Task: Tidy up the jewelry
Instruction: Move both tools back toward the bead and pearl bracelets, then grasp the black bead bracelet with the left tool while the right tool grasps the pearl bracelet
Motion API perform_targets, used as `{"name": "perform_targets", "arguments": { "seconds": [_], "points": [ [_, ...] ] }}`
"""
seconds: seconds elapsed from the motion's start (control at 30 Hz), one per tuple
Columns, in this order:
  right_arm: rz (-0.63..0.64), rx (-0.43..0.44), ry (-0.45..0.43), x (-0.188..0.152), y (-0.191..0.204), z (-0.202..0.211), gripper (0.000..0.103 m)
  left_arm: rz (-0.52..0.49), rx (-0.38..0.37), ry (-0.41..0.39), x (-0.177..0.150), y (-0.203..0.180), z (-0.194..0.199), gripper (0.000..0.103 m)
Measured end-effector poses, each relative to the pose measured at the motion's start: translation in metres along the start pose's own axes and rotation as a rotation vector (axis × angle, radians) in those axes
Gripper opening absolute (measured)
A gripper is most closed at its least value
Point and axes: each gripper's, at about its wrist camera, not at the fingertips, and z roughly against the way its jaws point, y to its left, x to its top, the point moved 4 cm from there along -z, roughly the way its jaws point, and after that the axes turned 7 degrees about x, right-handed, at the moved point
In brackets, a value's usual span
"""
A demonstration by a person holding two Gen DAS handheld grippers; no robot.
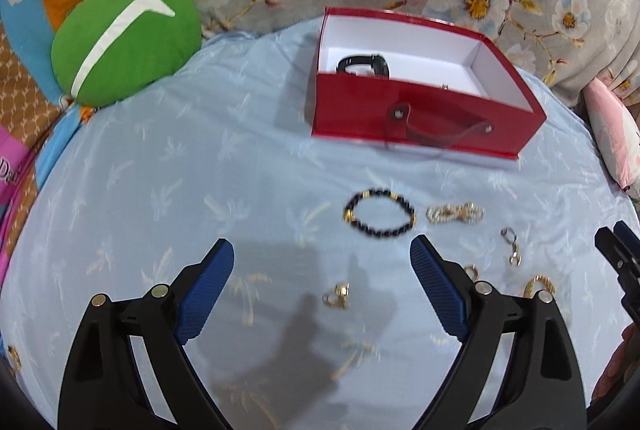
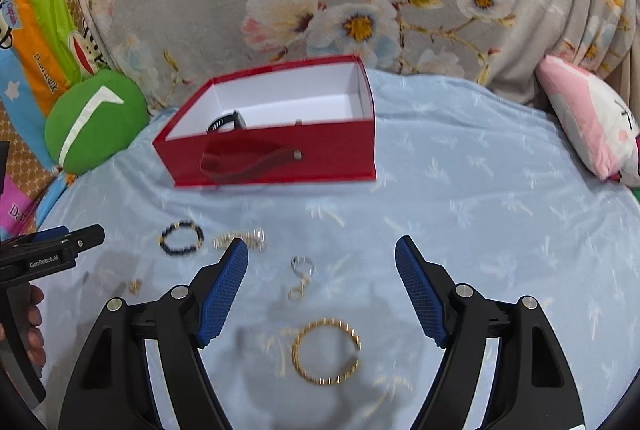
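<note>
Both claws spread, empty: left claw point(image 1: 322, 250), right claw point(image 2: 321, 248). Gold bangle point(image 2: 326, 351) beneath yours: thin, flat on soft bedsheet point(image 2: 480, 198); pads may snag cloth or slip off.

One red box point(image 2: 280, 158), one watch point(image 2: 226, 122), three bracelets point(image 2: 326, 350), two ring clusters point(image 2: 302, 276).

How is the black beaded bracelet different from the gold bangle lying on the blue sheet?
The black beaded bracelet is dark beads with a few gold spacers; the gold bangle is all gold with a twisted look. The bracelet forms a closed loop, while the bangle shows a gap on its right side. The bracelet lies nearer the red box; the bangle sits between the right gripper's open fingers. Both lie flat, outside the box.
</note>
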Motion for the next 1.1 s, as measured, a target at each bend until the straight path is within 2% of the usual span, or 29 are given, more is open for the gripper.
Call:
{"name": "perform_targets", "arguments": {
  "seconds": [0.13, 0.33, 0.6, 0.8, 0.97, 1.0, 1.1],
  "points": [
    [-0.029, 0.000, 0.053, -0.028, -0.004, -0.005, 0.074, 0.012, -0.011, 0.037, -0.019, 0.000, -0.006, 0.087],
    [-0.070, -0.003, 0.093, -0.050, -0.009, -0.013, 0.074, 0.030, -0.033, 0.060, -0.030, -0.002, -0.012, 0.087],
    [-0.070, 0.004, 0.115, -0.055, -0.005, -0.025, 0.074, 0.059, -0.088, 0.095, -0.017, -0.021, -0.039, 0.087],
    [-0.055, 0.002, 0.121, -0.052, -0.002, -0.033, 0.074, 0.018, -0.055, 0.124, -0.001, -0.044, -0.078, 0.087],
    [-0.059, 0.010, 0.133, -0.052, -0.005, -0.041, 0.074, -0.006, -0.025, 0.129, 0.007, -0.056, -0.099, 0.073],
    [-0.058, 0.013, 0.136, -0.051, -0.004, -0.042, 0.074, -0.014, -0.025, 0.128, 0.008, -0.058, -0.100, 0.073],
    [-0.050, 0.039, 0.140, -0.046, 0.001, -0.050, 0.074, -0.020, -0.031, 0.118, 0.010, -0.061, -0.099, 0.060]
  ]
}}
